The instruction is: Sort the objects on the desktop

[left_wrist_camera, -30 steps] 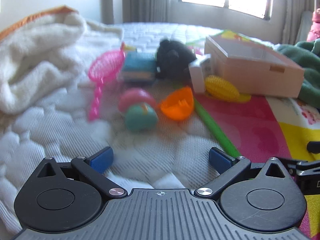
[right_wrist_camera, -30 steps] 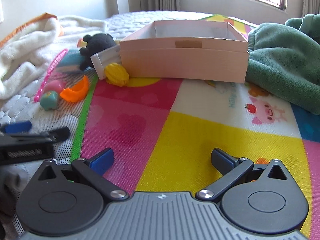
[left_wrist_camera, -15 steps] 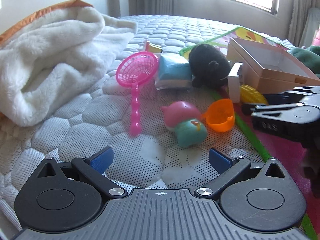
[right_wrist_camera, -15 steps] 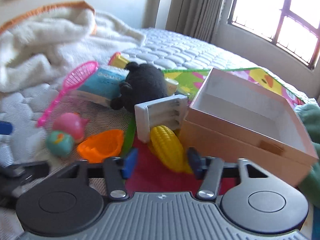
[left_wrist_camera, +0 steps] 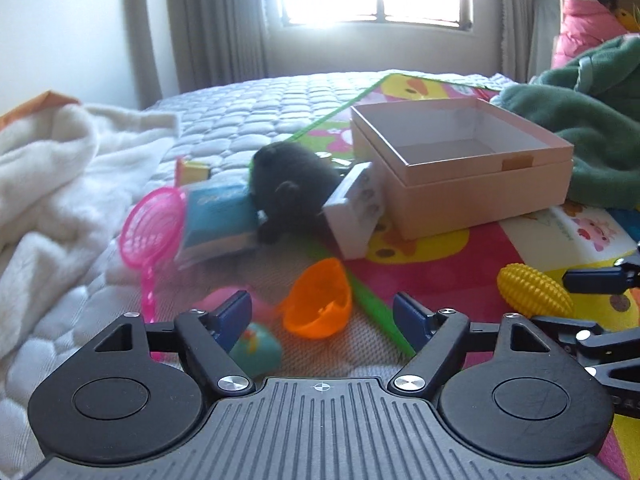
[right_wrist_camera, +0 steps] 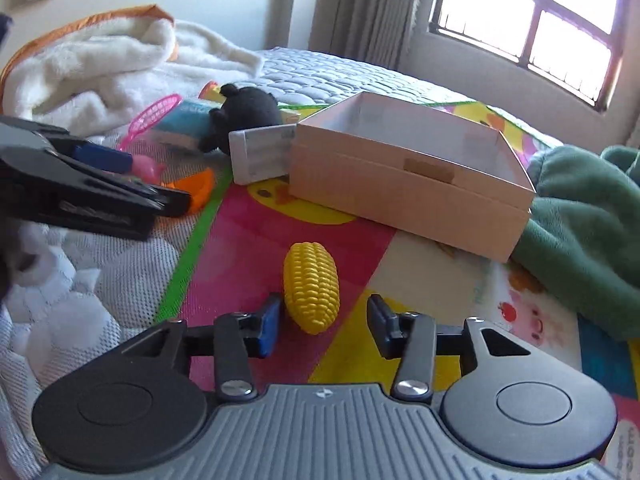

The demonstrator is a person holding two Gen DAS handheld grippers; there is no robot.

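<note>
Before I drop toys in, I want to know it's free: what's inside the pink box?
The pink box shows bare white inner walls and part of a bare floor; no toy is visible. Its near wall hides the front strip of the floor in both views.

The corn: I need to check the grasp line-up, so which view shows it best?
The right wrist view. The corn lies whole and sharp on the mat, between the open right gripper fingers. In the left wrist view the corn sits small at the right edge, partly hidden by the right gripper's finger.
</note>
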